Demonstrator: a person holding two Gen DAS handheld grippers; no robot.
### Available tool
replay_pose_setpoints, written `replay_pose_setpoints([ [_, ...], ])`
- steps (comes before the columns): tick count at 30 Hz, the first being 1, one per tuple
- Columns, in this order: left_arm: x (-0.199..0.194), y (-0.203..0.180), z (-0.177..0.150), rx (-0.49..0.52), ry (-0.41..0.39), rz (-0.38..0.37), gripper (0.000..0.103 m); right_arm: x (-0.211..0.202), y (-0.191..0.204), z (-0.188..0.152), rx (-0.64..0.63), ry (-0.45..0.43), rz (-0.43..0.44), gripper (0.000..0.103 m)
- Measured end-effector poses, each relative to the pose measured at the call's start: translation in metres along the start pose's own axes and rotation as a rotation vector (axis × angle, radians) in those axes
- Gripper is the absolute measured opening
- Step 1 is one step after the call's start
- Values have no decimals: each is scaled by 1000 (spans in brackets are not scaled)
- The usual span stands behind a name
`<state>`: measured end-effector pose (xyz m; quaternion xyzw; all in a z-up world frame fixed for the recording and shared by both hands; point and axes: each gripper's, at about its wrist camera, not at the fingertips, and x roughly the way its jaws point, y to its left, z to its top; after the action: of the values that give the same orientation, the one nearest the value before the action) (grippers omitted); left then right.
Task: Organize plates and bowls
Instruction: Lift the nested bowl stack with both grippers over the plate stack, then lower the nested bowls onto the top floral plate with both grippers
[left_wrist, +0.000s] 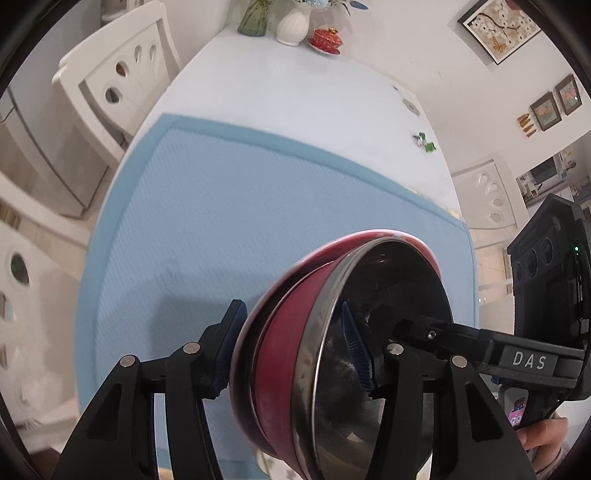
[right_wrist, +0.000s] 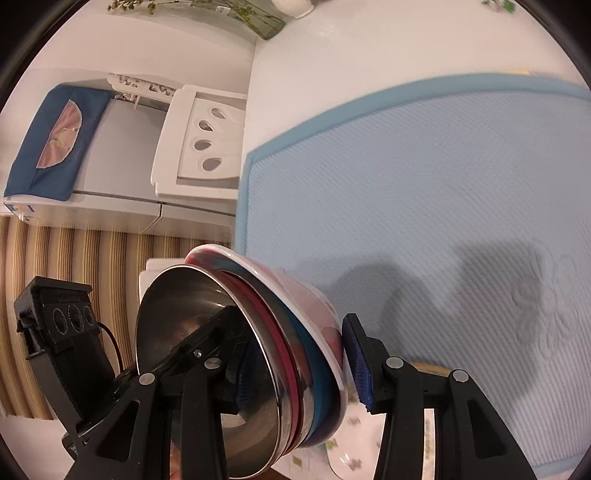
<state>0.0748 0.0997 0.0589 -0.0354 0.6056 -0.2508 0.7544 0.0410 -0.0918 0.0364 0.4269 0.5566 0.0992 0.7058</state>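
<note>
Above blue mat, both tools clamp nested bowls.

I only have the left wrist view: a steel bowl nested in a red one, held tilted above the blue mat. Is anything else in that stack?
Observer: Yes. The right wrist view shows a blue bowl beneath the red bowl, all inside a white-rimmed outer bowl.
Operator: How does the right gripper hold it?
Observer: The right gripper clamps across all the walls, with one pad against the outer bowl and the other finger inside the steel bowl.
Operator: Anything underneath?
Observer: A white patterned plate lies below the stack, at the near edge of the mat.
</note>
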Motion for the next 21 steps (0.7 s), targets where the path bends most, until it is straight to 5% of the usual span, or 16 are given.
replay_pose_setpoints([
  [21,20,-37,-101,-40,89,6,51,-19,-67,-82,-26,92,-64,44],
])
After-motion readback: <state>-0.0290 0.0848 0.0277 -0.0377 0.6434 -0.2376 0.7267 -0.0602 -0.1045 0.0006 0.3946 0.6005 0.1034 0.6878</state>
